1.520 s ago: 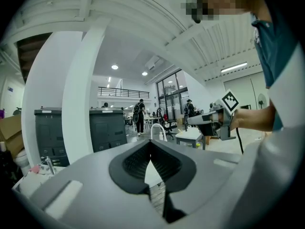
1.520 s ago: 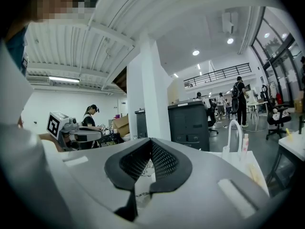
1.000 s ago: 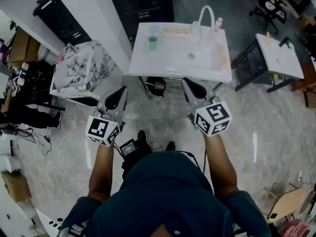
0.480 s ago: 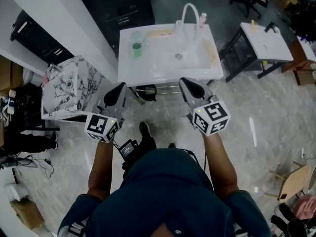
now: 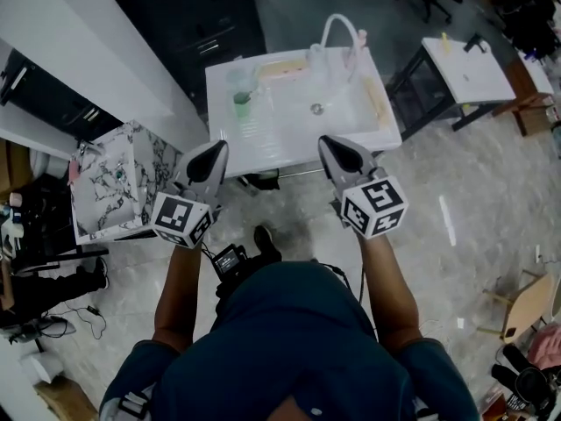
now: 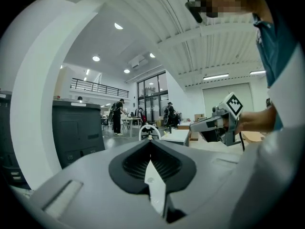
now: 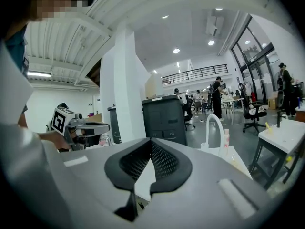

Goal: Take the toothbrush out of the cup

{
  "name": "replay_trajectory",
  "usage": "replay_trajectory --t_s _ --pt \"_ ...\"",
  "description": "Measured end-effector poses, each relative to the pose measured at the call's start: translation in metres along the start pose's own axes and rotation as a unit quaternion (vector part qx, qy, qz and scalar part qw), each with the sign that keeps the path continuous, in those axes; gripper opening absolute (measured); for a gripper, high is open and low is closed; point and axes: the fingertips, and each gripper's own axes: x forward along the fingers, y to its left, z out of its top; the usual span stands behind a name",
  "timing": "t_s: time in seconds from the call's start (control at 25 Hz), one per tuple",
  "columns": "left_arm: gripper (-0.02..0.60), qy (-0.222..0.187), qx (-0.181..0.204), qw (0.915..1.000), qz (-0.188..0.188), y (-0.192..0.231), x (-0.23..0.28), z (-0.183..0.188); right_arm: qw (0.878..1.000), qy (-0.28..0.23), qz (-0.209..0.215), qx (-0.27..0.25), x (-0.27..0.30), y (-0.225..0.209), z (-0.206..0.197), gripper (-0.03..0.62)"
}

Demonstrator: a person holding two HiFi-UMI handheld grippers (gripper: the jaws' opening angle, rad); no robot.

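A green cup (image 5: 241,105) stands on the left part of the white sink table (image 5: 289,134), with a clear cup (image 5: 239,79) just behind it. The toothbrush is too small to make out. My left gripper (image 5: 216,149) and right gripper (image 5: 330,142) hover side by side in front of the table's near edge, well short of the cup. Both are shut and hold nothing. In the left gripper view the jaws (image 6: 150,140) meet at their tip, and the right gripper's jaws (image 7: 151,142) do the same. A white faucet (image 5: 337,30) arches over the basin.
A marble-patterned box (image 5: 105,187) stands to the left of the sink table. A white pillar (image 5: 79,42) and a dark cabinet (image 5: 219,16) lie behind it. A small white table (image 5: 466,68) sits to the right, with office chairs beyond. A pink bottle (image 7: 226,140) stands by the faucet.
The sink table has shifted left and up in the head view as the person and head turned. Both grippers keep the same shut pose in front of the body.
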Motion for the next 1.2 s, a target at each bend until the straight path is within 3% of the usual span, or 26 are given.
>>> replay_trajectory --t_s 0.44,1.2 --pt "0.000 0.000 -0.001 0.9995 -0.031 0.060 0.023 -0.003 0.999 0.008 -0.030 0.008 0.056 -0.005 0.007 0.011" --pt "0.000 0.001 -0.020 0.9993 -0.031 0.156 0.029 -0.022 0.998 0.026 -0.048 0.004 0.151 -0.014 0.019 0.011"
